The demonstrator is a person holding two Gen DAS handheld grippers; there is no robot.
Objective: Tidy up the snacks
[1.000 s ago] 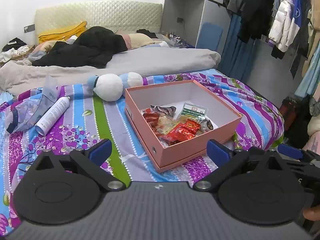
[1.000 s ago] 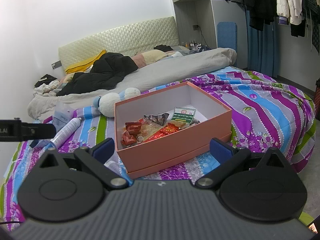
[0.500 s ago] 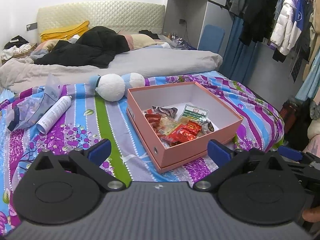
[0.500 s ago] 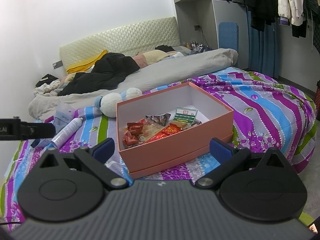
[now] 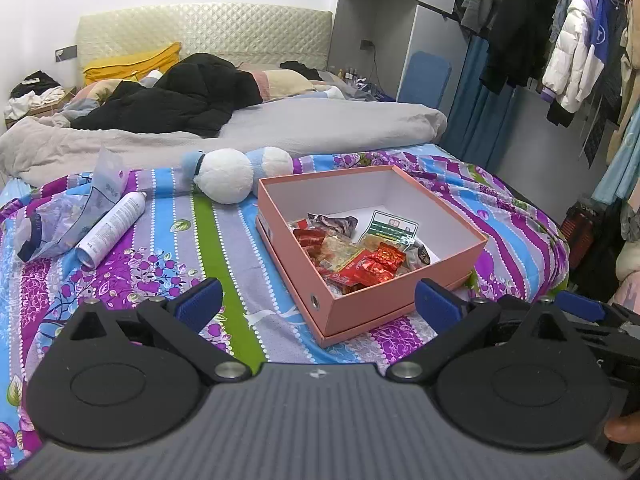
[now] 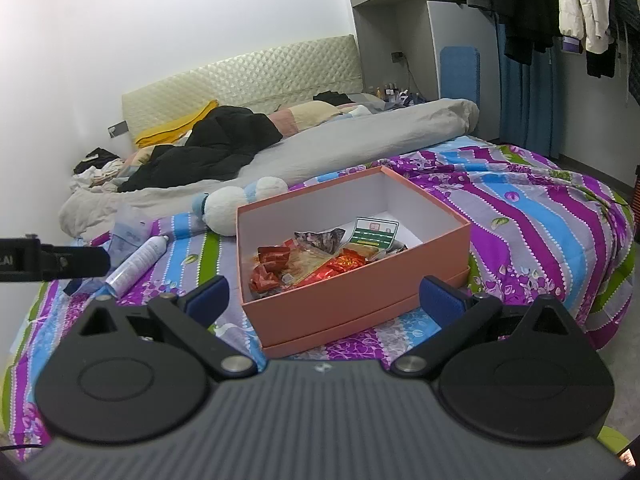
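A salmon-pink box (image 5: 400,300) (image 6: 360,300) sits open on the striped bedspread. Inside it lie several snack packets: red ones (image 5: 372,266) (image 6: 272,256), a dark crinkled one (image 5: 332,222) (image 6: 320,236) and a green-and-white one (image 5: 392,228) (image 6: 374,232). My left gripper (image 5: 318,306) hovers just short of the box's near corner, open and empty. The right gripper (image 6: 326,296) hangs before the box's near wall, open, nothing between its blue pads (image 6: 440,300). The left gripper's body (image 6: 52,264) shows at the left edge of the right wrist view.
A white spray can (image 5: 112,228) and a clear blue pouch (image 5: 68,216) lie left of the box. A white-and-blue plush toy (image 5: 236,172) rests behind it. A grey duvet (image 5: 280,132) and black coat (image 5: 180,96) cover the far bed. Clothes (image 5: 572,48) hang at right.
Both grippers have drawn back and risen slightly, so the box looks a little farther away. Nothing on the bed has moved, and both stay open.
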